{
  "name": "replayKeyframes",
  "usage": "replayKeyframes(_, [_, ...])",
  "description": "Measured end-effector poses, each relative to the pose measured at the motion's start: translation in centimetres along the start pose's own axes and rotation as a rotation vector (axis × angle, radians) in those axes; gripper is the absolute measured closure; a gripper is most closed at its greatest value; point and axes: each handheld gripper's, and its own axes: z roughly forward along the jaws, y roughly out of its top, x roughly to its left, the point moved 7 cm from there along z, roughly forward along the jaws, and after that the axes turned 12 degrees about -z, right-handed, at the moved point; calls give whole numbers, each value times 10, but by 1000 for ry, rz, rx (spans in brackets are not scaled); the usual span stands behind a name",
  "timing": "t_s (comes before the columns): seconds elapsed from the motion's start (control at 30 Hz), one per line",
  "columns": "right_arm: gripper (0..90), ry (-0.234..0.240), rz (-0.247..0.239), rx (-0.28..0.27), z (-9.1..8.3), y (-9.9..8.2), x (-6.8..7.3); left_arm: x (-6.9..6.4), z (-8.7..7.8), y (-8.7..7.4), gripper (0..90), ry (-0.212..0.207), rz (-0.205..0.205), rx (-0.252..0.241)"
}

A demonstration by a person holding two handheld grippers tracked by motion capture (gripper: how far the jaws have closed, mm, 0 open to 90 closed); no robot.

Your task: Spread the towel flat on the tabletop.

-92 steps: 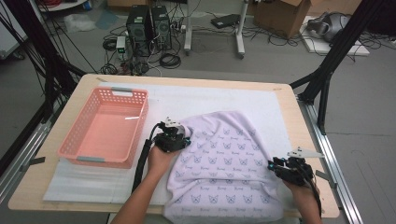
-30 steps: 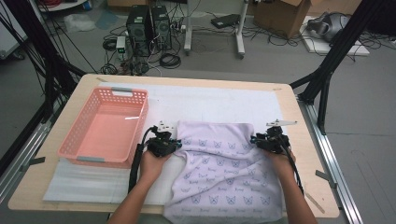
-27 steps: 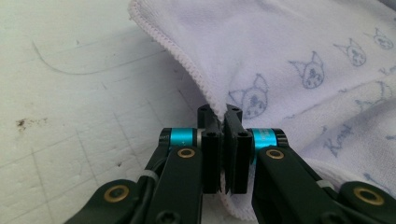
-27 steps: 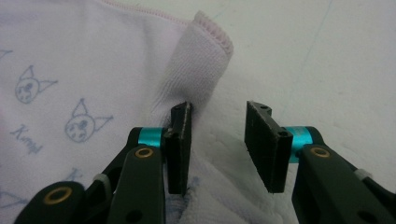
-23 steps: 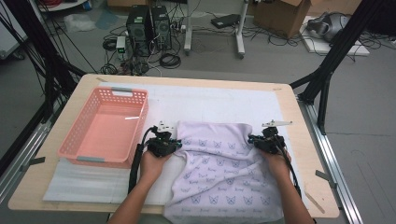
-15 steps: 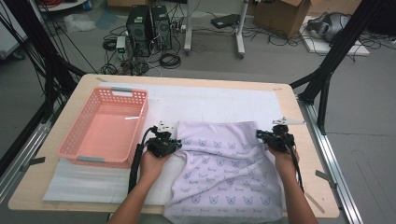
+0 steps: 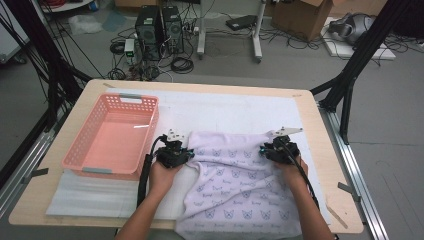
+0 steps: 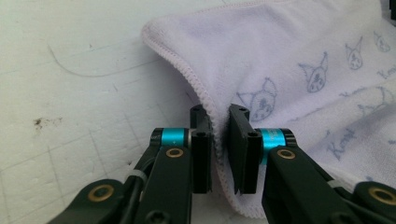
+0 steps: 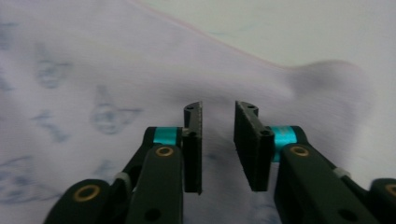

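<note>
The cloth point(image 7: 240, 190) is one soft, pale purple piece with little blue cat faces printed all over it. It lies spread on the near half of the table point(image 7: 330, 165), and its near edge hangs a bit over the table's front side. Two arms come in from the bottom of the high view, one on each side of the cloth.

The left gripper point(image 7: 173, 152) sits at the cloth's far left corner. In the left gripper view, the stitched edge of the cloth point(image 8: 299, 79) runs between its two black jaws. The jaws have just been opening a little, so there is a thin gap now and the pads no longer squeeze the edge.

The right gripper point(image 7: 280, 148) sits at the cloth's far right corner. In the right gripper view its two jaws stand a bit apart above the cloth point(image 9: 93, 70). They have just been opening, and nothing is pinched between them. That view is a bit blurry.

Under the cloth lies one white sheet point(image 7: 235, 112) that covers most of the table. To the left of the left gripper stands one pink basket point(image 7: 80, 145) with holes in its walls.

Farther off, past the table, the floor holds two black computer boxes point(image 7: 160, 27), many black cables point(image 7: 182, 64) and one cardboard box point(image 7: 305, 12).
</note>
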Motion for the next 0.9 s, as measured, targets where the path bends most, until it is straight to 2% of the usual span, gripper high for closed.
replayKeyframes(0.03, [717, -17, 0, -14, -4, 2, -2, 0, 0, 0, 741, 1, -10, -7])
replayKeyframes(0.07, [719, -32, 21, -45, -10, 3, -7, 0, 0, 1, 709, -5, -18, -8])
replayKeyframes(0.13, [738, -91, 72, -106, -23, 4, -25, 1, 1, 3, 634, -14, -37, -25])
replayKeyframes(0.17, [757, -124, 113, -116, -30, 1, -34, 1, 1, 3, 592, -16, -39, -29])
replayKeyframes(0.23, [803, -181, 176, -81, -36, -10, -52, 3, 3, 5, 511, -11, -43, -49])
replayKeyframes(0.3, [833, -225, 216, -15, -36, -24, -63, 3, 5, 5, 492, -28, -50, -50])
replayKeyframes(0.37, [826, -221, 240, 15, -31, -31, -68, 3, 8, 3, 494, -27, -50, -36])
replayKeyframes(0.47, [719, -157, 251, -2, -18, -29, -63, 3, 8, 3, 540, -19, -36, -37])
replayKeyframes(0.53, [646, -116, 283, -20, -9, -25, -58, 4, 8, 2, 658, -9, -14, -35])
replayKeyframes(0.6, [612, -89, 278, -17, 1, -22, -51, 6, 7, 1, 795, 0, -1, -23])
replayKeyframes(0.67, [633, -136, 222, -8, 6, -17, -44, 6, 6, 1, 845, 0, -15, -19])
replayKeyframes(0.77, [851, -106, 197, -9, 9, -12, -37, 5, 5, 1, 854, 16, -3, -14])
replayKeyframes(0.87, [877, -83, 174, 3, 7, -11, -36, 6, 3, 0, 854, 20, 2, -9])
replayKeyframes(0.9, [880, -98, 158, 23, 5, -13, -38, 6, 2, 0, 854, 20, 4, -7])
